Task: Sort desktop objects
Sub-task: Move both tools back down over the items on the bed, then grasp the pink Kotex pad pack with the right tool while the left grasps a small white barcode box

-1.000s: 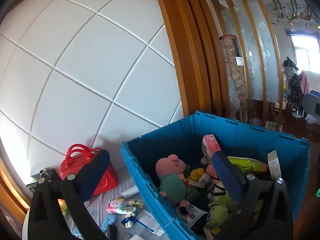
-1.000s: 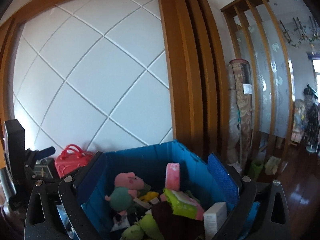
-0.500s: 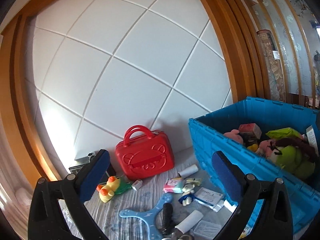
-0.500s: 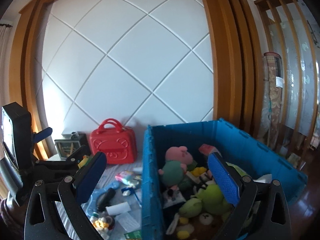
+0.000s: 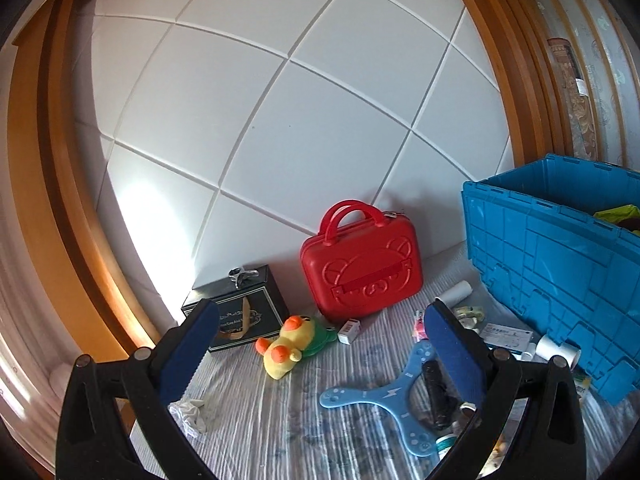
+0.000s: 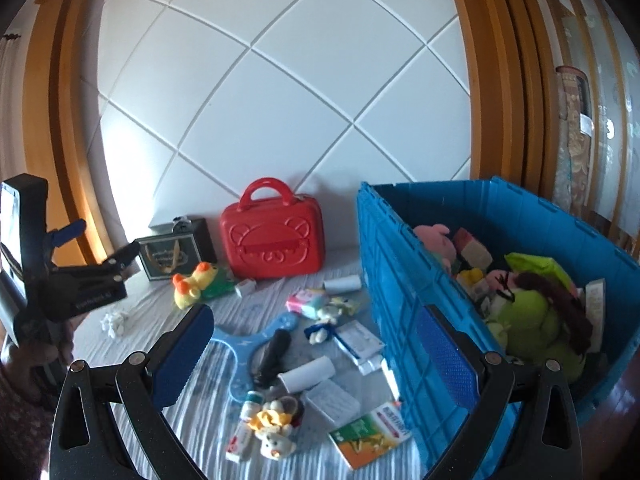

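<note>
since half a second ago both cameras have swung further left, so the blue crate (image 6: 404, 280) now sits at 3 o'clock and more of the striped cloth (image 5: 280, 412) shows. the left gripper (image 5: 320, 352) hangs above the cloth, fingers spread wide, holding nothing. the right gripper (image 6: 316, 360) is likewise wide apart and empty, its right pad in front of the crate's wall.

loose things lie scattered on the cloth: a yellow duck plush (image 5: 286, 346) at 6 o'clock, just in front of a red case (image 5: 362, 264) standing against the white panelled wall (image 5: 280, 120). a black box (image 5: 240, 312) sits at 8 o'clock from the case. a blue boomerang toy (image 5: 400, 392) lies at 5 o'clock with a black object (image 5: 434, 388) on it. in the right view a green and orange packet (image 6: 370, 430) lies at 6 o'clock, near the crate. the crate holds plush toys, among them a green one (image 6: 528, 320).
</note>
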`<state>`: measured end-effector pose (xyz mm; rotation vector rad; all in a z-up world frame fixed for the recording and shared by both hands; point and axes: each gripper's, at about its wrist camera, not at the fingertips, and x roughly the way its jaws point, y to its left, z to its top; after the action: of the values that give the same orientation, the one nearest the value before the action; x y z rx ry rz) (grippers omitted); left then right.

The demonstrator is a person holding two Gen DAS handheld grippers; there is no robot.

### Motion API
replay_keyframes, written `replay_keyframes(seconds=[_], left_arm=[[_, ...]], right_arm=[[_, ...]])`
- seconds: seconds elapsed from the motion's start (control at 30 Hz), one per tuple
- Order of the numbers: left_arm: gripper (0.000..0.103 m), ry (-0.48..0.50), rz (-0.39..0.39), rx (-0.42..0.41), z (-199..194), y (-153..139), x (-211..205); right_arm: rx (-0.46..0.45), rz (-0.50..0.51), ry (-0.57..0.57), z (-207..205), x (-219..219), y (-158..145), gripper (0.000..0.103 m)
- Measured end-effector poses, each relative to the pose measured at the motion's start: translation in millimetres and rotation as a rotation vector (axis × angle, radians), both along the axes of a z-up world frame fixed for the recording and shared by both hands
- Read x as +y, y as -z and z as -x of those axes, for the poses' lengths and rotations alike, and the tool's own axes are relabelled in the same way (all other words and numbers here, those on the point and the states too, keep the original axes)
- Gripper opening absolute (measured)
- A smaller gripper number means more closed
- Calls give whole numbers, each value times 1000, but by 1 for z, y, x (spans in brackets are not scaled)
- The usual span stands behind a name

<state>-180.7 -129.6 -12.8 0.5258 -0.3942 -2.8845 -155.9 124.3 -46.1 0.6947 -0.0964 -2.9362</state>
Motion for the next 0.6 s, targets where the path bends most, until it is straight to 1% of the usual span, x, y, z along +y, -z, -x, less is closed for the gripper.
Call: replay_keyframes(seconds=[0.1,0.17,0.2,0.27,0.33,0.4,0.47,0.6], left_arm=[[103,-27,-24,4,14,1,-23],[103,-27,-48,-10,26,3,-34],[103,-40,-51,-20,36,6,-38],[103,-58,-57,-31,48,12,-44],[103,-59,-77,-56,66,22,-49],[103,-61,-71,-82,81,34,-51],[103,-67,-61,-113,97,51,-56],[103,-66,-58,-168,122,90,-69]], right_arm=[[-50,-6,-60,21,-10,21,102],[-85,-27,-80,43,-19,37,102],[-105,-15,-106,57,-23,45,102],[-161,-2,-139,94,-31,65,102],[-220,-25,-153,142,-43,90,102],[-267,-41,-141,188,-53,112,102],[-312,-31,-136,233,-59,135,102],[-455,-37,-131,325,-68,191,102]])
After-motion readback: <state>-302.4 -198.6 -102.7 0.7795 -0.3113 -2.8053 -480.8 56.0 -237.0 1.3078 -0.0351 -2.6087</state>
